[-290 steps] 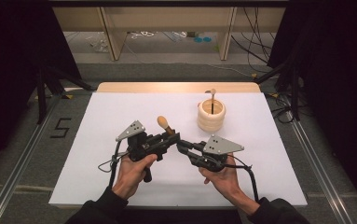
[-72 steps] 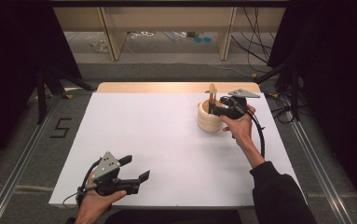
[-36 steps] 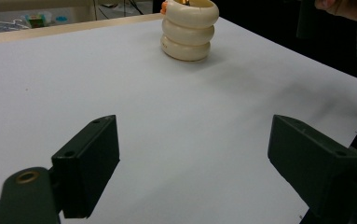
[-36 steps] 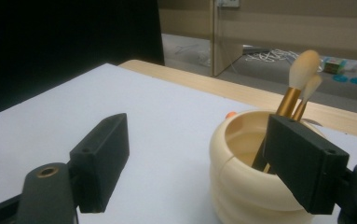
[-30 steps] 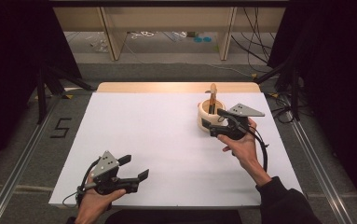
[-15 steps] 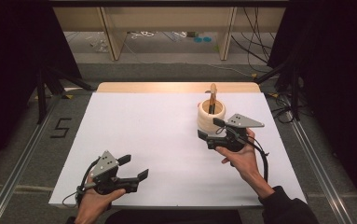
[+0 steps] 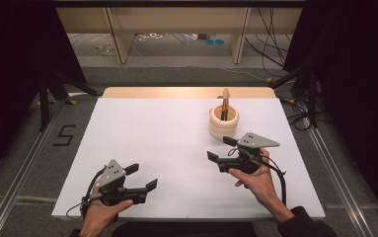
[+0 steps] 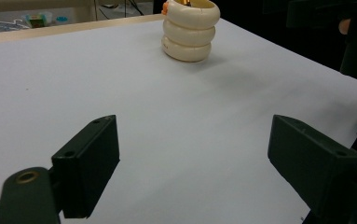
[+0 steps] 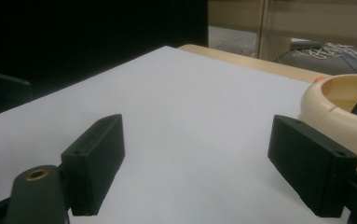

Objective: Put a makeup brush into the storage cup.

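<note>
- At the lower left of the high view, the left gripper [image 7: 142,177] is hovering low over the near edge of the white table [image 7: 167,138], a hand wrapping its handle, and its jaws are pointing toward the right of the frame.
- Along the bottom of the left gripper view, the left gripper [image 8: 192,154] is holding its two black jaws wide apart, with bare white surface between them and nothing in its grasp.
- Right of centre in the high view, the right gripper [image 7: 218,149] is sitting in the other hand, its jaws aiming toward the left of the frame and its grey plate facing up.
- Across the bottom of the right gripper view, the right gripper [image 9: 195,154] is likewise spreading its jaws wide and gripping nothing.
- Just above the right gripper in the high view, the cream ringed cup [image 7: 223,123] is standing upright on the table, apart from the jaws.
- At the right edge of the right gripper view, the cup [image 9: 339,112] is showing its rim just behind the right-hand jaw.
- Inside the cup, a stick-like wooden tool [image 7: 225,101] is poking up past the rim, leaning slightly.
- At the top centre of the left gripper view, the cup [image 8: 190,35] is standing well beyond the jaws.
</note>
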